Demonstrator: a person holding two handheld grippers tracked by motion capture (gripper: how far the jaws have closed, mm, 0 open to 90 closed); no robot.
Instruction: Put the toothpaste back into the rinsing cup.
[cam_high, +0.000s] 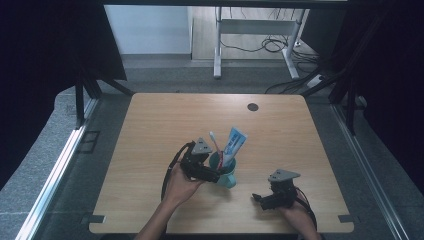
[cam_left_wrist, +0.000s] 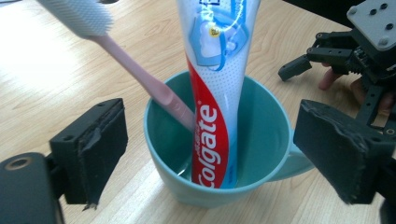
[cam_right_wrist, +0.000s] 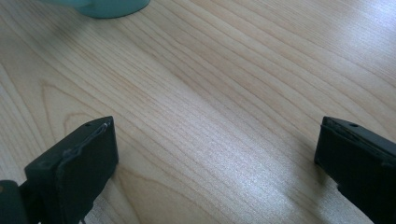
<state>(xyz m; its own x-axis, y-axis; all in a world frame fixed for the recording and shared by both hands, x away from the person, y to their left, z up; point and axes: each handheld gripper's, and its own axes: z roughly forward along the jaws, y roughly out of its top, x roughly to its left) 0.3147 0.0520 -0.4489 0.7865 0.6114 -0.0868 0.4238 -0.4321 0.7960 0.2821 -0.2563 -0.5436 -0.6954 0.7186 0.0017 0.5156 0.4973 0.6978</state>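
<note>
A teal mug (cam_high: 226, 172) (cam_left_wrist: 264, 135) stands near the table's front middle. Inside it lean a Colgate toothpaste tube (cam_high: 233, 144) (cam_left_wrist: 215, 93) and a pink toothbrush (cam_high: 215, 141) (cam_left_wrist: 140, 74) with a white head. My left gripper (cam_high: 212, 172) (cam_left_wrist: 210, 154) is open, its jaws standing either side of the mug without touching it. My right gripper (cam_high: 259, 199) (cam_right_wrist: 215, 163) is open above bare wood to the mug's right, with nothing between its jaws. The mug's base (cam_right_wrist: 112, 7) peeks in at the top of the right gripper view.
The wooden table (cam_high: 165, 125) has a dark round grommet (cam_high: 253, 107) at the back right. Beyond the far edge stands a white desk frame (cam_high: 255, 30) with cables on the floor. The right gripper (cam_left_wrist: 355, 42) and its hand show in the left gripper view.
</note>
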